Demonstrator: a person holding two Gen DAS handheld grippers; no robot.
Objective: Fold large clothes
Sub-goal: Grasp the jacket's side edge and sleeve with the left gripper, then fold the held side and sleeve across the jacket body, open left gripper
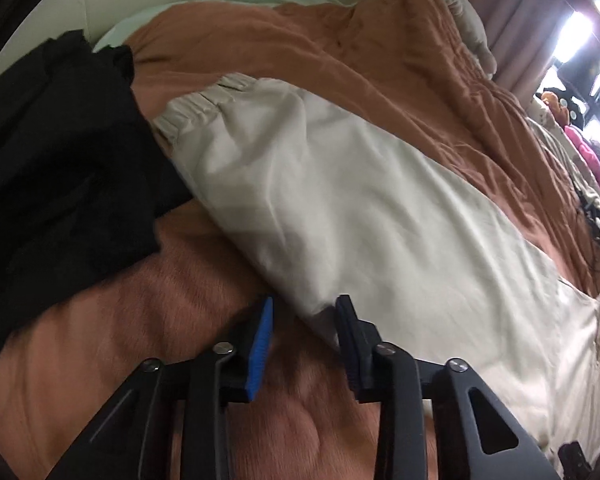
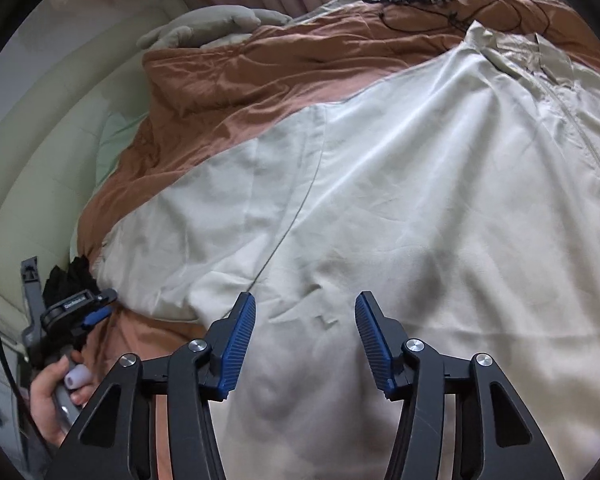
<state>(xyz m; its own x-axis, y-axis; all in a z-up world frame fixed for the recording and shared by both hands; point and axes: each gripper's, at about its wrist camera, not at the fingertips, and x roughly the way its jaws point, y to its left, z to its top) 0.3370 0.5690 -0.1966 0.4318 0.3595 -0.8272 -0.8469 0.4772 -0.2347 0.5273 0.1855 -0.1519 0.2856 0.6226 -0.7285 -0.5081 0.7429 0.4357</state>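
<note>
jacket (image 2: 400,200) spread on bed (image 2: 228,76); left tongs (image 1: 306,314) spread at sleeve edge, right tongs (image 2: 305,312) spread above body.

Jacket (image 2: 380,208) lies on bedspread (image 2: 228,80), dark garment (image 1: 56,168) at its left.

both the left gripper (image 1: 305,312) and right gripper (image 2: 305,308) are matte black linkages with triangular cut-outs, round silver screws at the pivots and ribbed blue pads (image 2: 238,350), while at the lower left of the right wrist view a bare-skinned hand (image 2: 46,400) shows a pale-covered fingertip.
</note>
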